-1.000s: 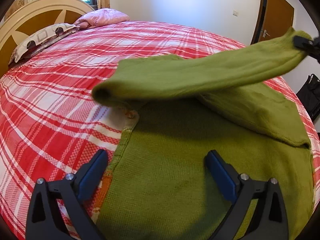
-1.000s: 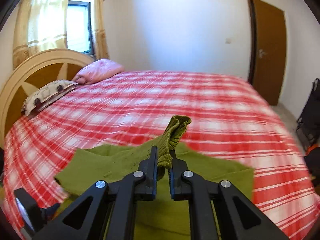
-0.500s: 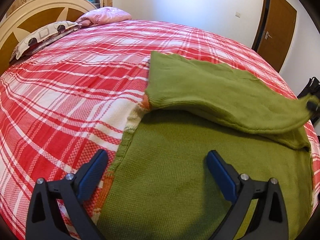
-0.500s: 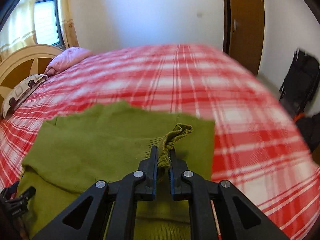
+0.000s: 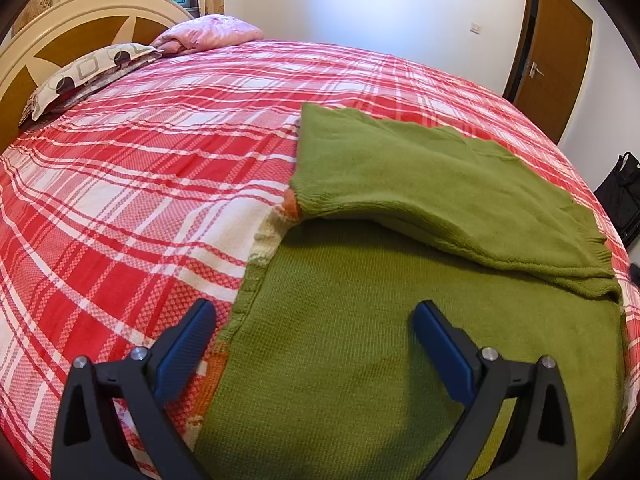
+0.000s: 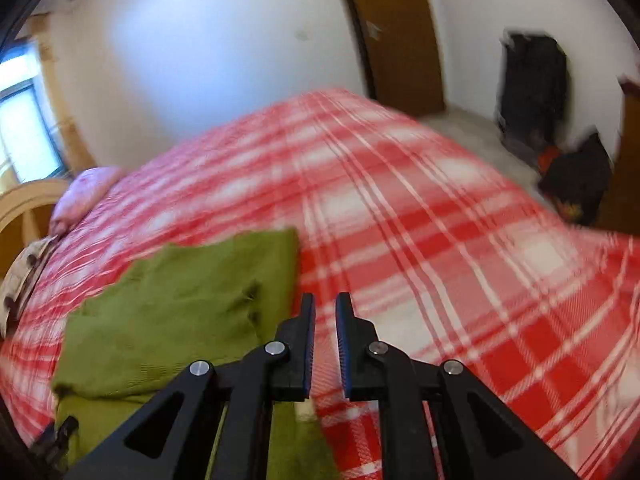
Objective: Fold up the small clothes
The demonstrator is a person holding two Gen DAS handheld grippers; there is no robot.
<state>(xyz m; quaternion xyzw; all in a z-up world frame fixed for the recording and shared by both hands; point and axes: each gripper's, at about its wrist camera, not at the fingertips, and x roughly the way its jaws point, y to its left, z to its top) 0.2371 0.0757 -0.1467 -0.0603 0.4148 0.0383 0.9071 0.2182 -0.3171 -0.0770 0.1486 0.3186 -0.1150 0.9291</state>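
Green knit sweater (image 5: 400, 360) flat on the red-and-white plaid bedspread (image 5: 140, 200), sleeve folded across its body.

Left gripper (image 5: 314, 340): jaws spread wide, gripping nothing, hovering over the sweater's near part; the garment's left edge runs just inside its left finger, and the folded sleeve (image 5: 440, 200) lies ahead of the tips. Right gripper (image 6: 325, 308): jaws nearly together, only a thin gap, no cloth between them; tips sit over bare plaid, with the sweater just to their left. That view is motion-blurred. Pillows and wooden headboard (image 5: 60, 40) far ahead-left.
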